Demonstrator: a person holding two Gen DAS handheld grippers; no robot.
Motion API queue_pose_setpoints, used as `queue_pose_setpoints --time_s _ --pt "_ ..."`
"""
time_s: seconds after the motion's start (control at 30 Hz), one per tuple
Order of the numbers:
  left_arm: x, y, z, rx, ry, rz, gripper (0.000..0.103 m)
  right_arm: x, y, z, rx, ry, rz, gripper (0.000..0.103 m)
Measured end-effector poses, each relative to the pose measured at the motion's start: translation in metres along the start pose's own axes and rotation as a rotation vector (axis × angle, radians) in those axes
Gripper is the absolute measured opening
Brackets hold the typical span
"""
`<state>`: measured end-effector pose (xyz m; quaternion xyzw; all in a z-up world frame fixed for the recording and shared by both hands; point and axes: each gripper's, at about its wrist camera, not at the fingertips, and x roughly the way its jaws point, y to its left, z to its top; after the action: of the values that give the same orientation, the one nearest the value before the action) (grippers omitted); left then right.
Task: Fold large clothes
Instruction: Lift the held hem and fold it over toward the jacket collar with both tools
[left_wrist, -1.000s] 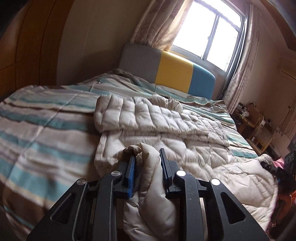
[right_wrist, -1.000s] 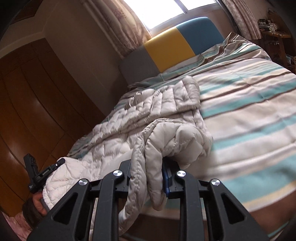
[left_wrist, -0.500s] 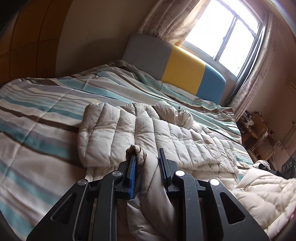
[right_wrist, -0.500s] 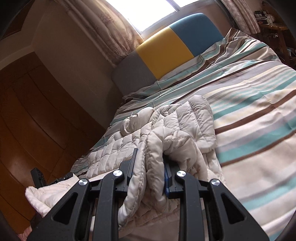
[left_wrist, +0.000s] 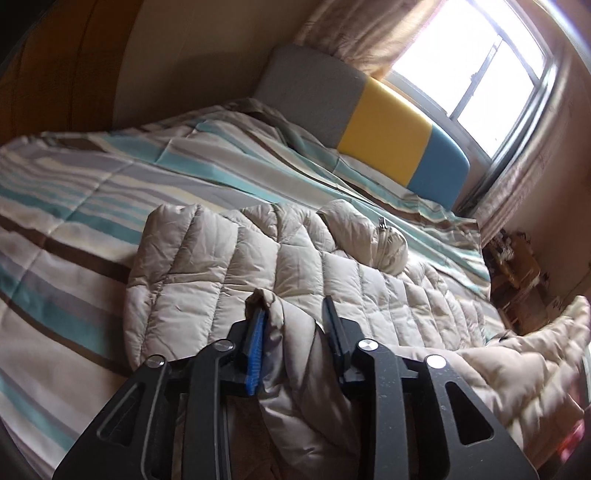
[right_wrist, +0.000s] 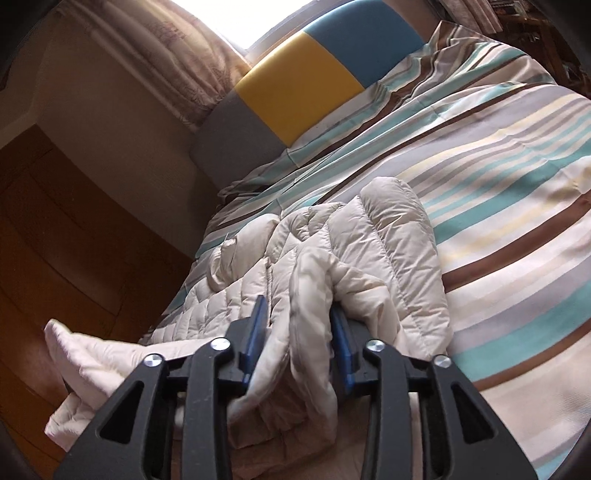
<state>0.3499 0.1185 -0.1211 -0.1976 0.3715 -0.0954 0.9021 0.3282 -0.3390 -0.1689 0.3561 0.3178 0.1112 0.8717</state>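
The beige quilted jacket (left_wrist: 280, 266) is lying across the striped duvet (left_wrist: 92, 206), its folded-over part reaching toward the grey, yellow and blue headboard (left_wrist: 384, 129). The left gripper (left_wrist: 293, 328) is opening its jaws — a fold of jacket is sitting between them, touching the blue pad only. The right gripper (right_wrist: 297, 325) is opening too, a thick bunch of jacket (right_wrist: 369, 258) filling its gap — contact with the pads unclear.

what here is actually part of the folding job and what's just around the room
Part of the job:
- beige puffer coat, lying on the bed
- left gripper, opening, coat fabric between its jaws
- right gripper, opening, coat fabric between its jaws
- striped duvet, the folding surface

Just around:
- headboard, grey, yellow and blue
- window and curtains
- wooden wardrobe
- cluttered shelf
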Motion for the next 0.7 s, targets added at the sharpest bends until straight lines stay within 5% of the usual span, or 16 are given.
queue_pose_setpoints --time_s 0.23,0.33,0.43,0.7 --pt "-0.006 0.033 0.011 -0.196 -0.051 -0.066 0.078 -0.012 -0.008 0.015 0.038 -0.162 -0.045 0.09" --pt "-0.023 0.049 0.014 -0.256 -0.137 -0.027 0.094 -0.029 -0.017 0.016 0.048 -0.209 -0.036 0.096" --pt "-0.038 0.067 0.015 -0.288 -0.197 -0.027 0.097 -0.041 -0.026 0.011 0.047 -0.208 -0.063 0.1" --pt "-0.027 0.065 -0.036 -0.023 -0.063 0.018 0.1 -0.036 -0.053 -0.028 -0.007 0.02 -0.095 0.101"
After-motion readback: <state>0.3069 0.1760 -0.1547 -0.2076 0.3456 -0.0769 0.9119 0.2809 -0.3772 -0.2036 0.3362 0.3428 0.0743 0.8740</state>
